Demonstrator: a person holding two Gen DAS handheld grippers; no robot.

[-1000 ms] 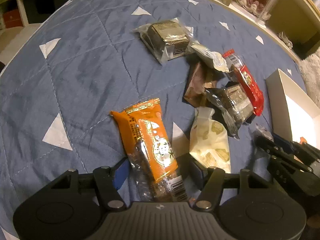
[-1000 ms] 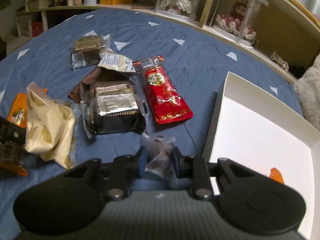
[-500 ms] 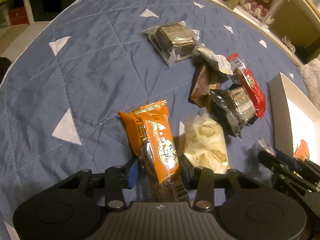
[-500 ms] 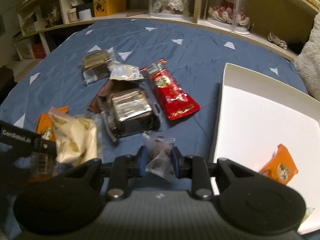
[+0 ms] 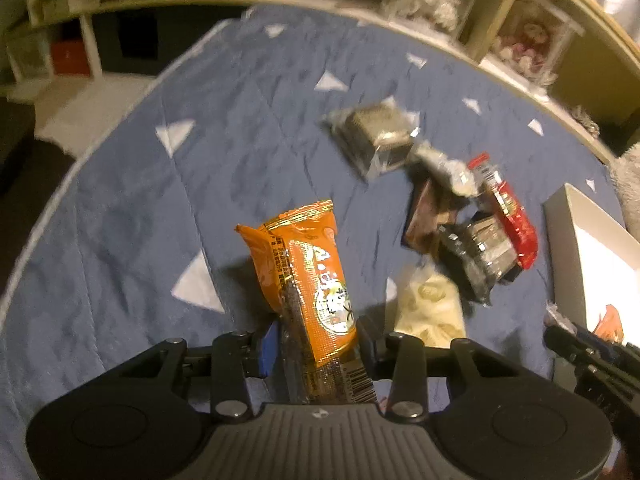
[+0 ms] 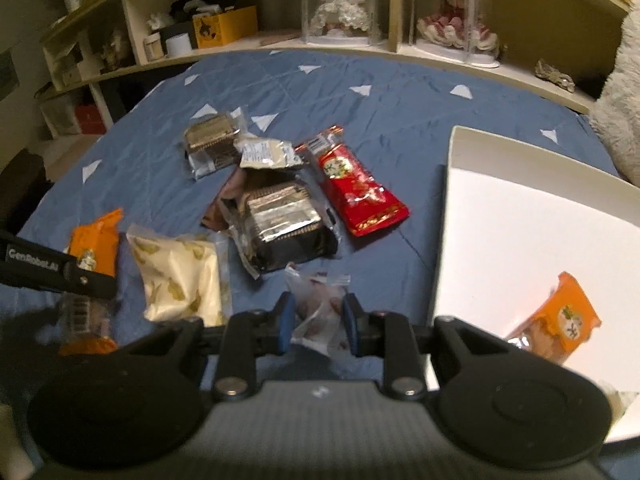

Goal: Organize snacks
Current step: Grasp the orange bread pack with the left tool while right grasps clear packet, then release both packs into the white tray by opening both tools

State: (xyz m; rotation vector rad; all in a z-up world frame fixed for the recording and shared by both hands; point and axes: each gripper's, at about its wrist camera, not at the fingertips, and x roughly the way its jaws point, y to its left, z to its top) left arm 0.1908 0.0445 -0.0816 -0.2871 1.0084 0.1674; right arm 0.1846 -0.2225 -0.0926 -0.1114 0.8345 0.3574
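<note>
My left gripper [image 5: 316, 340] is shut on an orange snack packet [image 5: 308, 264] and holds it above the blue quilt; the packet also shows in the right wrist view [image 6: 94, 248]. My right gripper [image 6: 316, 316] is shut on a small clear snack bag [image 6: 318, 304], lifted just left of the white box [image 6: 520, 240]. An orange packet [image 6: 560, 320] lies in the box. On the quilt lie a cream packet [image 6: 180, 276], a dark foil packet [image 6: 280, 220], a red packet [image 6: 356, 184] and another foil packet [image 6: 212, 144].
The blue quilt [image 5: 120, 200] with white triangles covers the surface. The white box's rim [image 5: 560, 240] stands at the right in the left wrist view. A curved shelf with dolls in clear cases [image 6: 344, 4] runs behind. The quilt's left edge drops to the floor.
Both grippers have risen with their packets. The orange packet has left the quilt. The right gripper has moved right, and the box and its orange packet show more fully.
</note>
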